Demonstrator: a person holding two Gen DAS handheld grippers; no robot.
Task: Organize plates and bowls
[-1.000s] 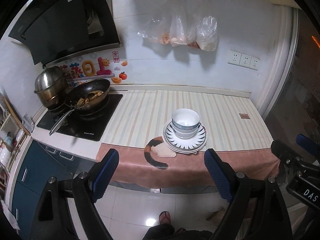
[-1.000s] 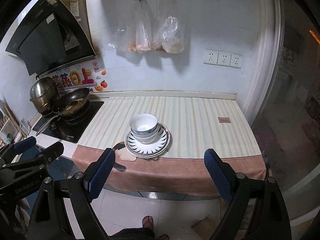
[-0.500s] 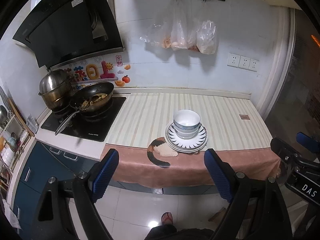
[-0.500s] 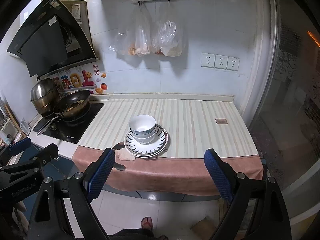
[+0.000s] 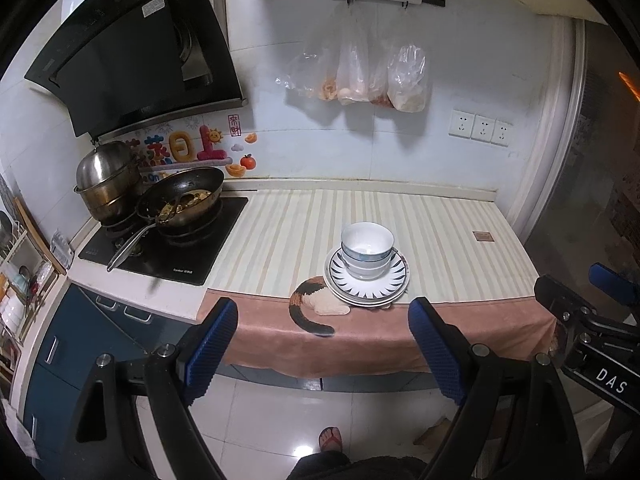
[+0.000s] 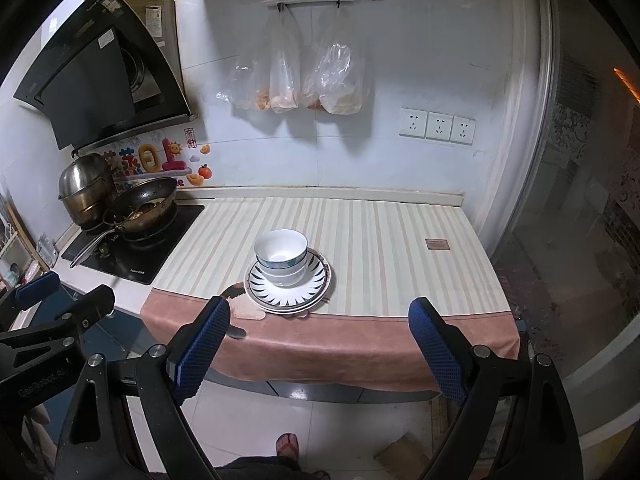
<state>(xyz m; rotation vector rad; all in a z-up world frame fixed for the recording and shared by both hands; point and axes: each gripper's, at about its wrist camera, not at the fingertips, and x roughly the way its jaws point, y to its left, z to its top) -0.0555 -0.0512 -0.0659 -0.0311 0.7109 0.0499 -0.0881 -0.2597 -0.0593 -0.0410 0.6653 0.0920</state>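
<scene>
Both grippers off counter, left gripper (image 5: 324,354) and right gripper (image 6: 316,354) spread, empty; bowls (image 5: 367,248) nested on plates (image 5: 368,284); stack looks done; if regrasping, pinch plate rim low, keep level.

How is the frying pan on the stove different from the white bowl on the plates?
The frying pan is dark, wide and shallow, with a long handle; the white bowl is smaller, deeper and has no handle. The frying pan holds food; the white bowl looks empty. Both sit upright, open side up.

My white bowls (image 5: 366,249) sit nested upright, blue band on the rim, centred on stacked white plates (image 5: 367,282) with black ray patterns, near the counter's (image 5: 440,232) front edge.
</scene>
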